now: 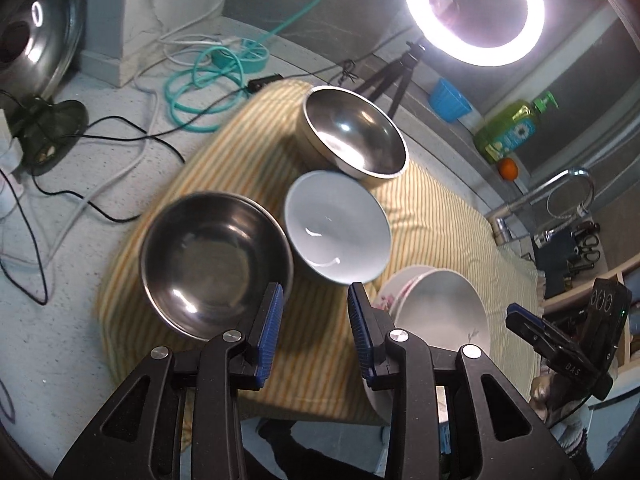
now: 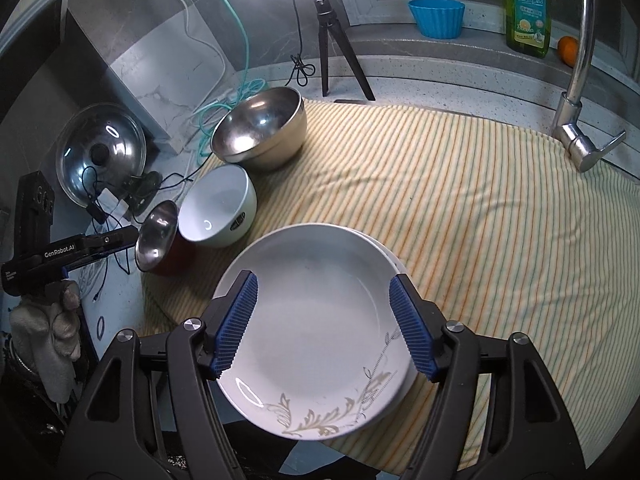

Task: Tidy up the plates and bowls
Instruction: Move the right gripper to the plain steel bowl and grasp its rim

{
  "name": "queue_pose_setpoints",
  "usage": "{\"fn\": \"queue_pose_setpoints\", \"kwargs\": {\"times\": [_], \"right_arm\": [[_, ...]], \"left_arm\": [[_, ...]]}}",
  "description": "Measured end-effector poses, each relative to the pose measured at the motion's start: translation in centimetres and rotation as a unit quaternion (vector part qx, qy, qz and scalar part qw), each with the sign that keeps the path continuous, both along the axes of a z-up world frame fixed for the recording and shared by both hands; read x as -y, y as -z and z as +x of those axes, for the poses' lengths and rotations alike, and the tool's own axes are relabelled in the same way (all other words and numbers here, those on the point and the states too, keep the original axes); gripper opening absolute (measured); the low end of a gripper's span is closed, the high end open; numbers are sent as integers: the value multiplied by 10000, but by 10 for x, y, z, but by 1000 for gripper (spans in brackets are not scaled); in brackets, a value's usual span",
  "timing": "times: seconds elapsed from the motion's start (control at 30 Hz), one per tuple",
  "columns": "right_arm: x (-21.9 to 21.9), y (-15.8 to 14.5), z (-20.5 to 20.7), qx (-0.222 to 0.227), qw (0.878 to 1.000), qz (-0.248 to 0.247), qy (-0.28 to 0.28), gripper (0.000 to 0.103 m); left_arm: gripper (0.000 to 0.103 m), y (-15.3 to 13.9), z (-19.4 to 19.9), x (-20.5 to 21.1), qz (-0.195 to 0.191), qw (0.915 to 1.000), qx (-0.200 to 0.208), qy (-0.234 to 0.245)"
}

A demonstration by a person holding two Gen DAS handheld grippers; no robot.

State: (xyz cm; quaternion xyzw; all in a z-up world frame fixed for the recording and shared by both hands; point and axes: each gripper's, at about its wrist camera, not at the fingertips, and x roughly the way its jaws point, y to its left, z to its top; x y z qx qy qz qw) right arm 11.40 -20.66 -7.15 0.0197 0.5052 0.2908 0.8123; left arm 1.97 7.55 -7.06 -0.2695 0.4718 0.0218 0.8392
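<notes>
Three bowls, mouths up, in a line on the yellow striped cloth (image 2: 460, 208) over the bench: large steel bowl (image 2: 260, 132) rearmost, white ceramic bowl (image 2: 218, 216) just before it, small steel bowl with red outside (image 2: 158, 236) nearest the edge. Two stacked white plates, the top white plate with tan leaf pattern (image 2: 316, 328) at the cloth's front edge. Right gripper (image 2: 324, 328) above it, fingers (image 2: 238, 322) spread, empty. Left gripper (image 1: 316, 332) fingers spread, empty, above cloth beside the small bowl. Ring light on black tripod (image 2: 330, 28), steel tap (image 2: 580, 92), green soap bottle (image 2: 526, 8) behind.
</notes>
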Motion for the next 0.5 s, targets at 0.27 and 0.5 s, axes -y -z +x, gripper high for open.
{"fn": "queue_pose_setpoints", "kwargs": {"times": [0.27,0.5], "right_arm": [[-16,-6,11,-43,9997,214,142,71],[-36,-12,33,-101,9978,556,336,71]], "left_arm": [[32,-9,12,-32,-9,9998,173,-139],[32,-14,44,-52,-41,9996,275,102]]}}
